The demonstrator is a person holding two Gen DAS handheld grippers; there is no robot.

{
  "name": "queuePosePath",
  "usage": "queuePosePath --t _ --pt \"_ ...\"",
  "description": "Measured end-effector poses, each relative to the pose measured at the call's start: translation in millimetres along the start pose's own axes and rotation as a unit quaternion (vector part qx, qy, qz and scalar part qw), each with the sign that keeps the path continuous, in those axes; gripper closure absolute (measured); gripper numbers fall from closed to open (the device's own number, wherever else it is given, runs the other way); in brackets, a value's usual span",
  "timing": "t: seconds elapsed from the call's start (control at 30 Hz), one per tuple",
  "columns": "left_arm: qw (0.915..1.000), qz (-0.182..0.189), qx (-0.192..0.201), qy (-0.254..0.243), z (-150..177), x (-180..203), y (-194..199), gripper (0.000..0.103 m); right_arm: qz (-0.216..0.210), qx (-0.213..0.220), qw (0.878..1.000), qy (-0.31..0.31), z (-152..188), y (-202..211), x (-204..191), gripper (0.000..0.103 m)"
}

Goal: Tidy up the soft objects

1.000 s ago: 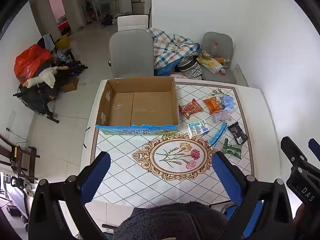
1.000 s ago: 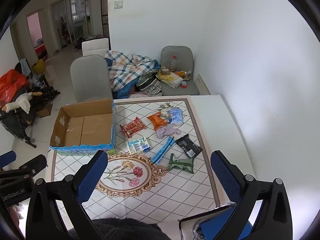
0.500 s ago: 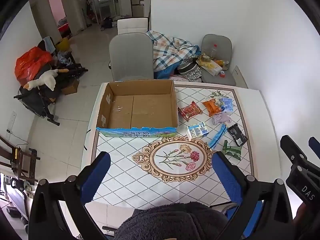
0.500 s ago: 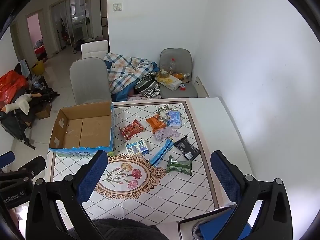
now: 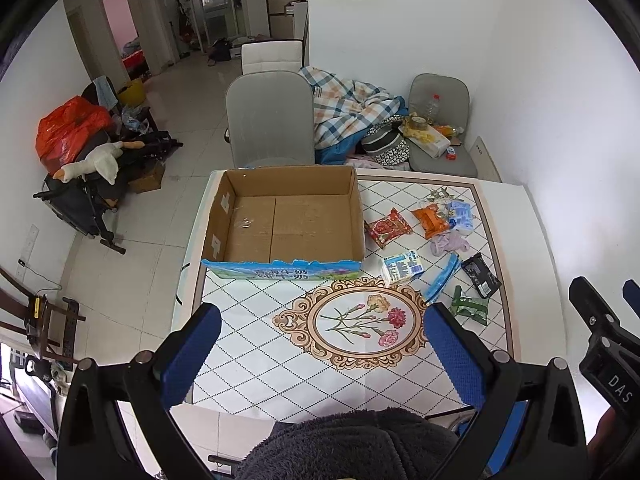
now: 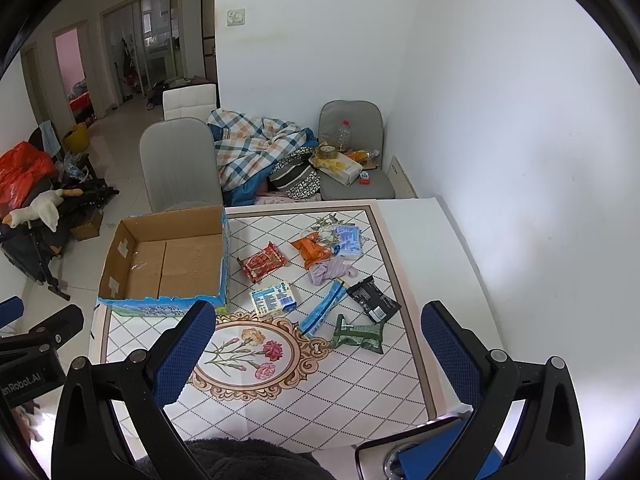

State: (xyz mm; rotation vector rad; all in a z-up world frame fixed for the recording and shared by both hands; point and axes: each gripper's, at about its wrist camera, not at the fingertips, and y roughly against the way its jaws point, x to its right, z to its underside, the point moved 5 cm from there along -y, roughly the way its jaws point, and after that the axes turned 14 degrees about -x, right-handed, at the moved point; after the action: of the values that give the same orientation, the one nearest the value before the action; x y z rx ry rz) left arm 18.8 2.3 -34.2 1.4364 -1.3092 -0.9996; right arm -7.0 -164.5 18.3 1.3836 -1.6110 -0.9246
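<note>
Both tools hung high above the desk [image 6: 404, 240], well apart from everything on it: the left gripper [image 5: 320, 354] had its blue fingers [image 5: 190, 354] spread wide with nothing between them, and the right gripper [image 6: 316, 350] was likewise spread and holding nothing. The cardboard box [image 5: 244, 182] sat open at about ten o'clock on the desk in the right wrist view, with nothing visible inside it, so the sorting looked not yet begun. The soft packets lay loose to its right, between twelve and three o'clock of the floral medallion [image 6: 250, 354]: a red snack pack [image 6: 264, 261], an orange pack [image 6: 310, 249], a pale blue tissue pack [image 6: 347, 237], a crumpled lilac cloth [image 6: 330, 270], a white-and-blue tissue pack [image 6: 274, 299] just beside the box's corner, a blue sachet [image 6: 322, 314], a black pouch [image 6: 373, 299] and a green pouch [image 6: 358, 336]. The step in hand was probably the first reach, and the right tool seemed the better choice, since the pile lay on its side. A sensible approach would be to descend onto an outlying piece such as the green pouch, lining the fingers across its short width, closing gently so the foil buckled rather than slipped, and lifting clear before crossing to the box. The touching orange and pale blue packs risked coming up together.
</note>
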Motion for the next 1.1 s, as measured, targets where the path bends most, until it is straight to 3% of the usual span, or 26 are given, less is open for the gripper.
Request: queuePosePath --t 1.1 --pt "0.9998 0.006 0.016 -0.005 8 5 11 0.0 -0.006 0.015 1.0 -0.003 3 13 13 0.0"
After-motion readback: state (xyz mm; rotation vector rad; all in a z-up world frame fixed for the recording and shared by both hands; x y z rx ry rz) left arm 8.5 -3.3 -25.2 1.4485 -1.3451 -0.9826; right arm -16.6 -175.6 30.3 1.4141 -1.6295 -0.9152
